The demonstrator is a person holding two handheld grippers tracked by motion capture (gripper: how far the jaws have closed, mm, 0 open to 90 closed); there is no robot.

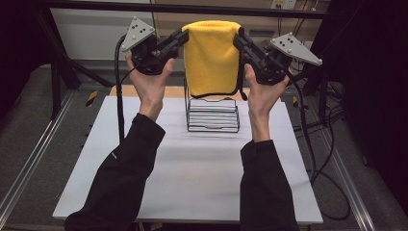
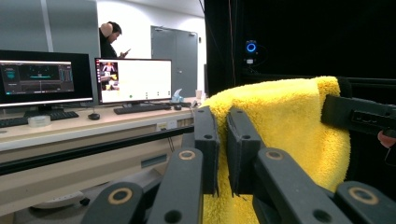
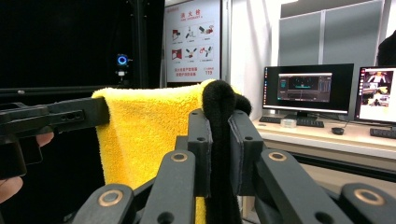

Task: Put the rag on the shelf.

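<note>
A yellow towel [image 1: 211, 55] with a black hem hangs folded in the air above the far middle of the white table [image 1: 192, 173]. My left gripper [image 1: 184, 33] is shut on the towel's upper left corner. My right gripper [image 1: 239, 34] is shut on its upper right corner. In the left gripper view the jaws pinch the yellow towel [image 2: 280, 121], with the other gripper's jaws across its far edge. In the right gripper view the jaws clamp the towel's black hem [image 3: 218, 107], and the yellow towel [image 3: 144, 130] spreads left.
A black wire rack [image 1: 212, 114] stands on the table right under the towel. Cables trail off the table's right side. Beyond the table are desks with monitors [image 2: 133, 80] and a person standing.
</note>
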